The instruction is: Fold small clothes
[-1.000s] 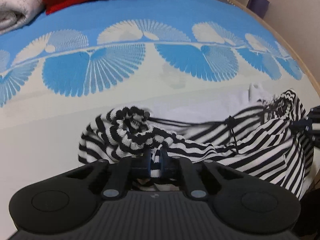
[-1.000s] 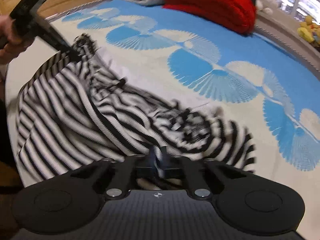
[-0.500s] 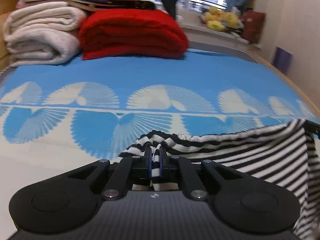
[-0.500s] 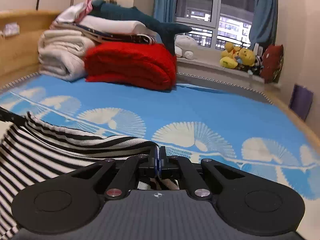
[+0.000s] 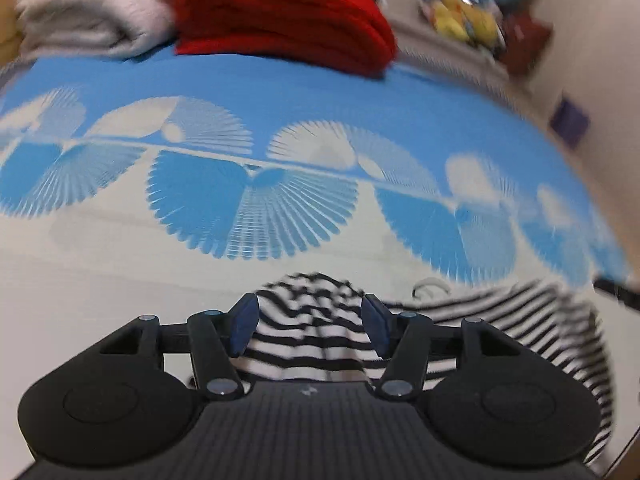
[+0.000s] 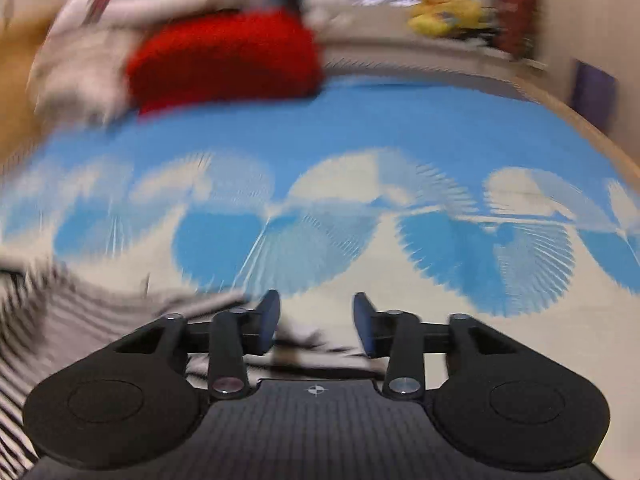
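A black-and-white striped garment (image 5: 500, 320) lies on the bed's blue and white patterned cover (image 5: 280, 92). In the left wrist view a bunched end of it sits between and below the spread fingers of my left gripper (image 5: 310, 322), which is open and not gripping it. In the right wrist view the garment (image 6: 48, 320) spreads to the left, blurred, and a fold of it lies under my right gripper (image 6: 314, 320), which is open too.
A folded red blanket (image 5: 280, 12) and cream blankets (image 5: 92, 8) are stacked at the far end of the bed. Soft toys (image 6: 444, 16) sit on the window ledge behind. A wall (image 5: 592, 60) and the bed's wooden edge (image 6: 580, 120) run along the right.
Both grippers were shut on the striped garment and held it stretched above the bed. Both have opened and let go, and the garment has dropped onto the cover.
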Action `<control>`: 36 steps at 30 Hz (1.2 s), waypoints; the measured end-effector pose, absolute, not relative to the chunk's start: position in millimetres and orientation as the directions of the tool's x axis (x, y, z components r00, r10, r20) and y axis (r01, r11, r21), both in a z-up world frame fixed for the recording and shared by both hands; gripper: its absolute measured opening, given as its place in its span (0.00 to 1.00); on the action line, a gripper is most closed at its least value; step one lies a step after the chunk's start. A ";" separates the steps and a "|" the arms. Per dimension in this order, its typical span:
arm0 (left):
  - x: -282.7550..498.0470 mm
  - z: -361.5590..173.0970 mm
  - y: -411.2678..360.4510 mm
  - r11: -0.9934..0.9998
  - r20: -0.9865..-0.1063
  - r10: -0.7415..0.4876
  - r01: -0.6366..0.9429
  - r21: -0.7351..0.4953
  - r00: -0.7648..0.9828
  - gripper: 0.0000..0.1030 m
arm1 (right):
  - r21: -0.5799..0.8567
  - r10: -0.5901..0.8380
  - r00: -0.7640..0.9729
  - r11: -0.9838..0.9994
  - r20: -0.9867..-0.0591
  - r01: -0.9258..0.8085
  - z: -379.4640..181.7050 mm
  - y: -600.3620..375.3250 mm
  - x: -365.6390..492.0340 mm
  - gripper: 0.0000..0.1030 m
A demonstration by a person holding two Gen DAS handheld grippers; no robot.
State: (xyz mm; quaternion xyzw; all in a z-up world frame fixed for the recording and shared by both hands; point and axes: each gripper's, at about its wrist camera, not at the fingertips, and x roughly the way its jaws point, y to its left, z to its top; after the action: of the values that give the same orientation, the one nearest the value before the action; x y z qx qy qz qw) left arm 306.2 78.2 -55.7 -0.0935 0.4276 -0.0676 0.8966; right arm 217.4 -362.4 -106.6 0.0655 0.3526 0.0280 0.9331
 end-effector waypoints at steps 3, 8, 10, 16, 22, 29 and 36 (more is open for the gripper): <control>303.8 -61.6 99.3 0.965 -0.790 -0.185 -0.045 -0.259 0.584 0.60 | 0.226 0.063 0.738 0.966 -0.672 0.124 -110.4 -410.1 209.8 0.45; 306.9 -81.0 102.2 0.975 -0.848 -0.153 -0.065 -0.215 0.508 0.60 | 0.238 0.123 0.636 0.966 -0.762 0.098 -138.5 -424.5 211.8 0.45; 310.3 -87.7 101.8 0.974 -0.855 -0.148 -0.075 -0.212 0.497 0.60 | 0.210 0.117 0.624 0.975 -0.772 0.077 -143.9 -419.0 212.6 0.49; 320.1 -99.9 83.9 0.982 -0.867 -0.144 -0.040 -0.185 0.476 0.60 | 0.140 0.104 0.536 0.990 -0.838 0.027 -168.3 -391.9 228.3 0.49; 323.8 -105.2 74.6 0.992 -0.870 -0.123 0.026 -0.126 0.478 0.39 | 0.034 0.089 0.585 0.994 -0.806 -0.105 -155.7 -356.4 224.5 0.25; 313.5 -72.9 72.7 0.999 -0.757 -0.048 0.024 -0.042 0.652 0.08 | -0.029 -0.128 0.780 0.990 -0.612 0.139 -109.2 -374.2 216.8 0.00; 319.4 -108.2 68.2 1.000 -0.855 -0.006 0.004 -0.005 0.518 0.25 | 0.181 -0.058 0.637 0.936 -0.769 0.303 -146.0 -422.9 230.6 0.01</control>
State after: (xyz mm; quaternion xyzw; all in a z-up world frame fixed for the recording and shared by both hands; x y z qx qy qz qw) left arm 319.4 68.2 -108.2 -0.0010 0.4908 -0.0030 0.8713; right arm 230.6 -422.9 -146.0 0.1481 0.4139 -0.1012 0.8925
